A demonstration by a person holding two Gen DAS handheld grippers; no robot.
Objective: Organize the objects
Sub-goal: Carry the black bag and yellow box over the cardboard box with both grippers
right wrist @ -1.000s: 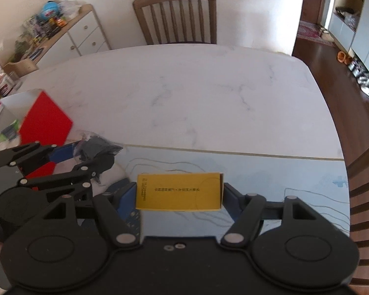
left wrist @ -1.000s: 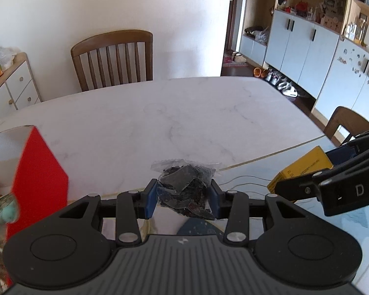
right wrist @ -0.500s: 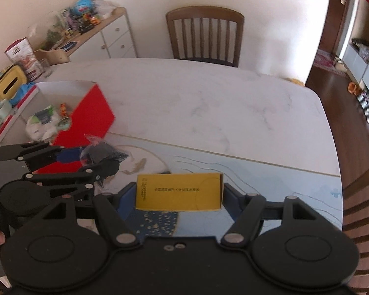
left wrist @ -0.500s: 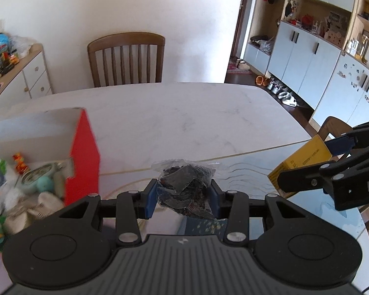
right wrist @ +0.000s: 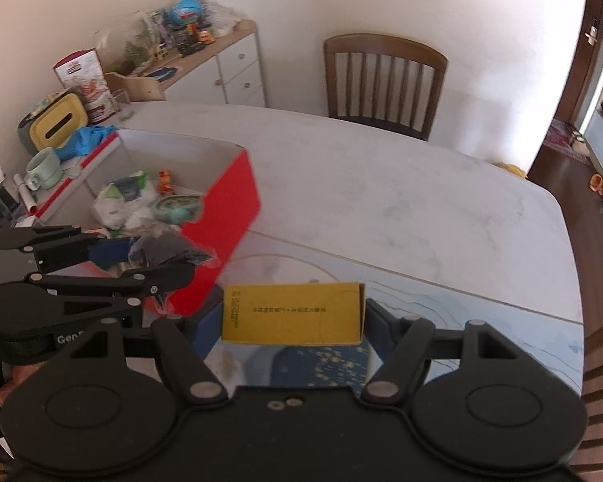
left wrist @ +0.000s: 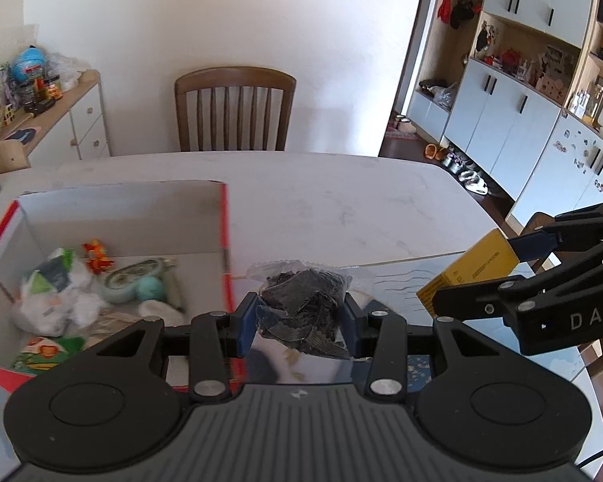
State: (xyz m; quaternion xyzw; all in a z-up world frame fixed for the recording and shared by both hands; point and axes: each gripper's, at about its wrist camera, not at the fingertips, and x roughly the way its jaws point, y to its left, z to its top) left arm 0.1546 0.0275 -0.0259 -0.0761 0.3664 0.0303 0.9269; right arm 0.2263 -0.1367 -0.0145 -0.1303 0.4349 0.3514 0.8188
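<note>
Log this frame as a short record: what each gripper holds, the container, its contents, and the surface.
left gripper: jaws shut on a clear bag of dark pieces, beside the box's red wall
right gripper: jaws shut on a yellow carton, held above the table
box: red outside, white inside, open top
box contents: white wrappers, a small orange toy, a pale green round item
surface: white marble table

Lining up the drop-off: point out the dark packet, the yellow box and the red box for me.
dark packet [left wrist: 301, 305], left wrist view, middle of the bag.
yellow box [right wrist: 291, 313], right wrist view, centre of its printed face.
red box [right wrist: 225, 221], right wrist view, red outer wall.
</note>
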